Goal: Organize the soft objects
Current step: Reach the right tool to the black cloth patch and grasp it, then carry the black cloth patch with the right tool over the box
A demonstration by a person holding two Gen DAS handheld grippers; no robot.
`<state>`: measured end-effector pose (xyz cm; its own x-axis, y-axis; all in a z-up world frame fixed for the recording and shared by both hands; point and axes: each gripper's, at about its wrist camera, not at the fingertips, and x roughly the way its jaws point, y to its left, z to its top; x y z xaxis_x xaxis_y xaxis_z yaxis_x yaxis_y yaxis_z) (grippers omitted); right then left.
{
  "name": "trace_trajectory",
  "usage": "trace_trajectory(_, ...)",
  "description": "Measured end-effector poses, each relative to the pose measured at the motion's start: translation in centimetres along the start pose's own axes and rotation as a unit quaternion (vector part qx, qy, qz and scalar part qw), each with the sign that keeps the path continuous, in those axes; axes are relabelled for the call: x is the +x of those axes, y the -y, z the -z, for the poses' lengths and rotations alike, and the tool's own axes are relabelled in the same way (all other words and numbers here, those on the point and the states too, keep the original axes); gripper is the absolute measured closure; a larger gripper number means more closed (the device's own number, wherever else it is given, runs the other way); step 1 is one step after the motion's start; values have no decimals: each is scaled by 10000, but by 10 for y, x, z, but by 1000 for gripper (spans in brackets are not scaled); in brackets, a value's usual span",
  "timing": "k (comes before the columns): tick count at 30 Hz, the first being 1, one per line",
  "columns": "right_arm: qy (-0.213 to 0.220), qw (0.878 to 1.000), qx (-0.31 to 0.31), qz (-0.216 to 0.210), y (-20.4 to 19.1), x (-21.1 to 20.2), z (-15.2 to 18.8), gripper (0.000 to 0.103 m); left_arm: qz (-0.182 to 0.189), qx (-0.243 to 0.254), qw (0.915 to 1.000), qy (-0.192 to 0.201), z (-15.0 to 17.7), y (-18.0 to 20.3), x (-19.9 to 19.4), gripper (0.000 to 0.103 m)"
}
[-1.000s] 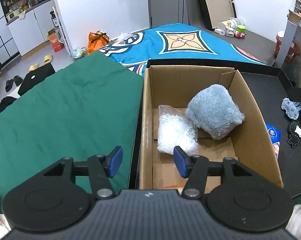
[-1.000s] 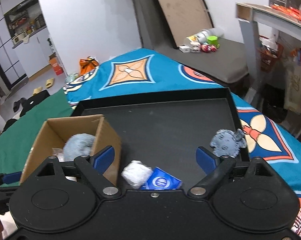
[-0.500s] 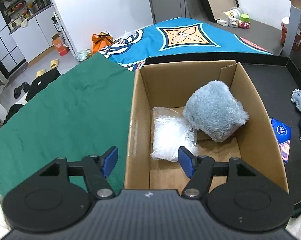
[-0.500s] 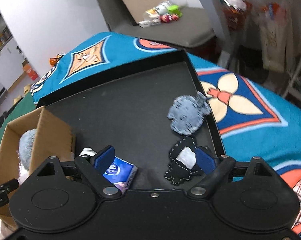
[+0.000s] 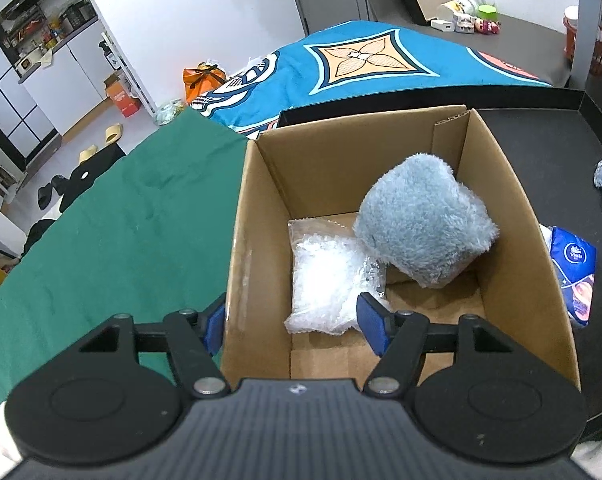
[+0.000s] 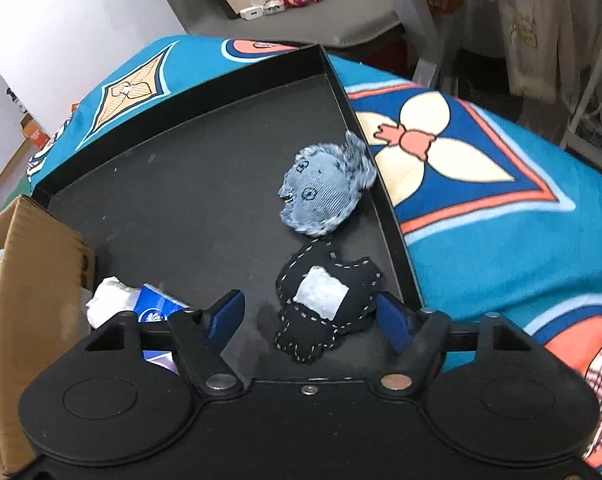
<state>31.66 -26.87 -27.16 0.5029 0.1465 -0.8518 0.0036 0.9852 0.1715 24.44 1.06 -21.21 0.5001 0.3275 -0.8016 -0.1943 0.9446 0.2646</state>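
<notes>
A cardboard box (image 5: 501, 240) holds a fluffy grey-blue plush (image 5: 421, 220) and a clear plastic bag (image 5: 329, 272). My left gripper (image 5: 293, 326) is open and straddles the box's left wall, one finger outside and one over the bag. In the right wrist view a black stitched soft toy (image 6: 325, 300) with a white patch lies on the black tray (image 6: 181, 200). It sits between the closing jaws of my right gripper (image 6: 311, 318), whose pads do not press on it. A denim soft toy (image 6: 325, 192) lies just beyond, by the tray's right rim.
A blue tissue pack (image 6: 157, 308) and a white wad (image 6: 109, 300) lie on the tray beside the box (image 6: 33, 280). Green cloth (image 5: 121, 220) covers the surface left of the box. A patterned blue blanket (image 6: 501, 220) spreads beyond the tray.
My right gripper has dropped towards the tray and now frames the black toy, with its jaws narrower. My left gripper has edged closer over the box wall and opened a little.
</notes>
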Motion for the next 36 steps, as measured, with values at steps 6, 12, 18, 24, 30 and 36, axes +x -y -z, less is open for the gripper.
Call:
trace_trajectory(6, 68, 9998, -153, 46, 0, 0, -4, 68, -55, 54, 10000, -1, -1, 3, 1, 38)
trace_trajectory(12, 74, 9999, -112, -62, 0, -5, -3, 71, -36, 48, 10000, -26, 0, 2, 1, 38)
trace_trajectory(18, 194, 9995, -144, -200, -10, -18, -6, 71, 40, 16, 10000, 5, 1, -3, -2, 38)
trace_trajectory(24, 423, 9982, -272, -332, -27, -35, -12, 71, 117, -114, 9999, 49, 5, -13, -3, 38)
trace_trajectory(30, 679, 9956, -353, -545, -46, -52, -19, 71, 249, -124, 9996, 65, 11, -21, -5, 38)
trace_trajectory(36, 929, 9908, -496, -852, -71, -73, -22, 71, 444, -180, 9988, 139, 17, -31, -9, 38)
